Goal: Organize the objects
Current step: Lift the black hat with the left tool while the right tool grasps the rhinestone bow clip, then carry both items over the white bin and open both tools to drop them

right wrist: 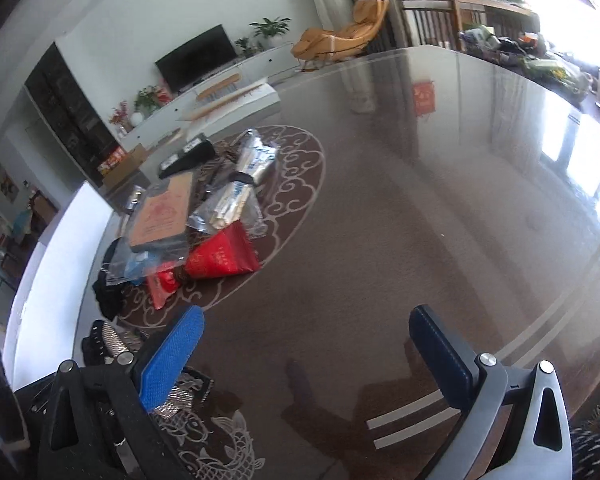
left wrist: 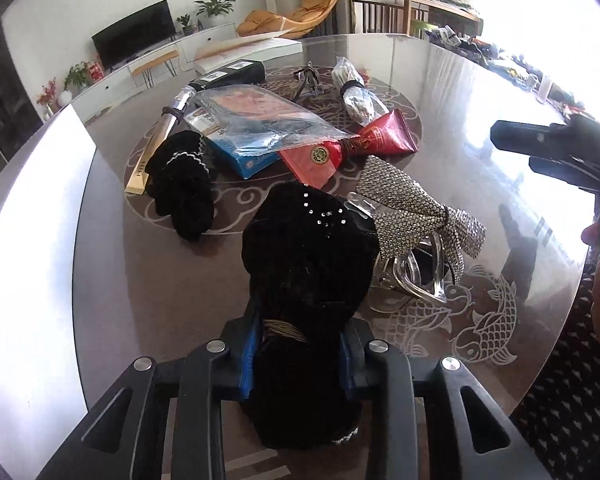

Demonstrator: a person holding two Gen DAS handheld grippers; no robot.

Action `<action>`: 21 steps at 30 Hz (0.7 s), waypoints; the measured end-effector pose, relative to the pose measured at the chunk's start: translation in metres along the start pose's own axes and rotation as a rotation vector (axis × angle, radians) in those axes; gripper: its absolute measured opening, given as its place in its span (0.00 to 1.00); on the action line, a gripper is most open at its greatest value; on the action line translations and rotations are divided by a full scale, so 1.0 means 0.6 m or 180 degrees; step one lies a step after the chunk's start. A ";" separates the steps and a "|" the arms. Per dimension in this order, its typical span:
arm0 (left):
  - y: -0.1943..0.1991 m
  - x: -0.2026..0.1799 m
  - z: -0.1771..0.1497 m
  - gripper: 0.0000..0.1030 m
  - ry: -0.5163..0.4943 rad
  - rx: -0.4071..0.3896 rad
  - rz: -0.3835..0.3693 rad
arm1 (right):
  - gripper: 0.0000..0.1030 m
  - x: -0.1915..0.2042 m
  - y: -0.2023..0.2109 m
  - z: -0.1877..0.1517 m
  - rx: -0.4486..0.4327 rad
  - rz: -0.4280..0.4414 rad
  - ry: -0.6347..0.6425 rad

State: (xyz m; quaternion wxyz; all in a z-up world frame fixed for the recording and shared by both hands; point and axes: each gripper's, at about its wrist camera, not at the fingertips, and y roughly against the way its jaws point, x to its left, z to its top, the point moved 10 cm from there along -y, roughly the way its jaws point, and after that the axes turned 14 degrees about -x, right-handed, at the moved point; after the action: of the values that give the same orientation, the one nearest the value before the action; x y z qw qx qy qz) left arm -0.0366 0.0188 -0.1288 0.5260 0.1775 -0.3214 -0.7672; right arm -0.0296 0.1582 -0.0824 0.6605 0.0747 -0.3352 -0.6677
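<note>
My left gripper (left wrist: pixel 300 344) is shut on a black velvet piece with small rhinestones (left wrist: pixel 308 248) and holds it over the near part of the round glass table (left wrist: pixel 140 280). A second black velvet piece (left wrist: pixel 182 184) lies to its left. A silver rhinestone mesh strip (left wrist: pixel 412 204) drapes over a clear glass dish (left wrist: pixel 416 276) to the right. A pile lies in the middle: a clear bag (left wrist: pixel 260 120), a blue box (left wrist: pixel 244 156), a red packet (left wrist: pixel 380 136). My right gripper (right wrist: pixel 304 344) is open and empty above bare table; it also shows in the left wrist view (left wrist: pixel 556 152).
At the back of the pile are a black box (left wrist: pixel 232 74), a metal clip (left wrist: pixel 310 80) and a wrapped bundle (left wrist: pixel 356 96). A gold stick (left wrist: pixel 152 152) lies left. In the right wrist view the pile (right wrist: pixel 204 224) sits at the left, the table edge (right wrist: pixel 580 320) to the right.
</note>
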 end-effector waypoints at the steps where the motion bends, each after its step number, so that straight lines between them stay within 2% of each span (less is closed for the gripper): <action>1: 0.007 0.007 0.000 0.31 0.0129 -0.0011 -0.0015 | 1.00 0.036 0.009 0.000 0.0079 0.0376 0.0208; 2: 0.014 0.015 -0.001 0.31 0.0262 -0.0011 -0.0051 | 1.00 0.077 0.019 -0.007 0.0190 0.0716 0.0518; 3: 0.019 0.019 -0.003 0.31 0.0370 -0.0010 -0.0078 | 1.00 0.113 0.028 -0.017 0.0248 0.0927 0.0894; 5: 0.029 0.028 -0.004 0.31 0.0513 -0.0016 -0.0086 | 1.00 0.173 0.031 -0.045 0.0340 0.1163 0.1563; 7: 0.037 0.036 -0.004 0.31 0.0616 -0.0013 -0.0087 | 1.00 0.210 0.008 -0.086 0.0576 0.1276 0.1839; 8: 0.044 0.040 -0.003 0.31 0.0664 -0.0015 -0.0096 | 0.96 0.222 -0.009 -0.103 0.0691 0.1288 0.1875; 9: 0.053 0.045 0.000 0.31 0.0706 -0.0029 -0.0104 | 0.89 0.231 -0.024 -0.116 0.0771 0.1289 0.1887; 10: 0.066 0.052 0.004 0.31 0.0746 -0.0062 -0.0109 | 0.57 0.235 -0.031 -0.132 0.0843 0.1300 0.1878; 11: 0.082 0.060 0.010 0.31 0.0780 -0.0104 -0.0111 | 0.55 0.235 -0.043 -0.140 0.0939 0.1247 0.1837; 14: 0.142 0.107 0.033 0.31 0.0918 -0.0268 -0.0091 | 0.52 0.238 -0.044 -0.128 0.0896 0.1162 0.1579; 16: 0.182 0.155 0.049 0.31 0.0997 -0.0387 0.0004 | 0.53 0.248 -0.037 -0.113 0.0852 0.1128 0.1468; 18: 0.217 0.215 0.057 0.31 0.1057 -0.0476 0.0190 | 0.53 0.279 -0.015 -0.093 0.0814 0.1225 0.1311; 21: 0.248 0.317 0.044 0.31 0.1120 -0.0500 0.0615 | 0.53 0.374 0.034 -0.058 0.0716 0.1616 0.1143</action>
State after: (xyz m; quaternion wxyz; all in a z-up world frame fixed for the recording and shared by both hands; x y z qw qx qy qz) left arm -0.0229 -0.1840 0.0042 0.6572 0.2355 -0.1794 -0.6931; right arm -0.0200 -0.0614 -0.0211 0.8420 0.1778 -0.2929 -0.4168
